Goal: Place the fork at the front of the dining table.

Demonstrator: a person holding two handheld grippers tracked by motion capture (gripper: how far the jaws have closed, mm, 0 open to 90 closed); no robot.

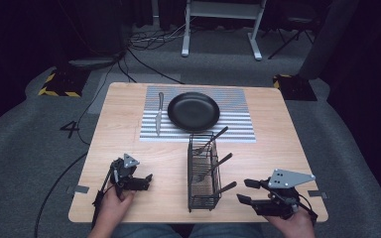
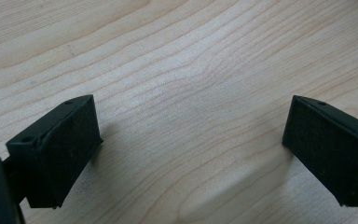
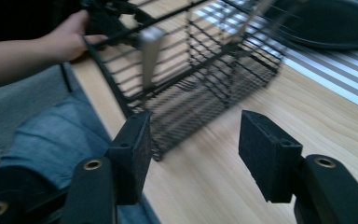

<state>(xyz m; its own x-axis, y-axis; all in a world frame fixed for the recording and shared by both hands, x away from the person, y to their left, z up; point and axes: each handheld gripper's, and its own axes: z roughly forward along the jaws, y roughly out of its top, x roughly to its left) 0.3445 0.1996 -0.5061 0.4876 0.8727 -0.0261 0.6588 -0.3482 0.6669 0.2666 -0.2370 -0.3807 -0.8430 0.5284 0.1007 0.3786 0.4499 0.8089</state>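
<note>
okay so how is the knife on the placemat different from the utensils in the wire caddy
The knife lies flat on the striped placemat, left of the black plate; the utensils lean in the wire caddy, handles tilted up to the right. The knife lies alone in the open; the three utensils sit grouped inside the mesh. The knife looks silver along its length; the utensils' visible handles look dark. All are cutlery on the same wooden table, untouched by either gripper.

Table evenly lit, surroundings dark; right gripper view shows motion blur.
</note>
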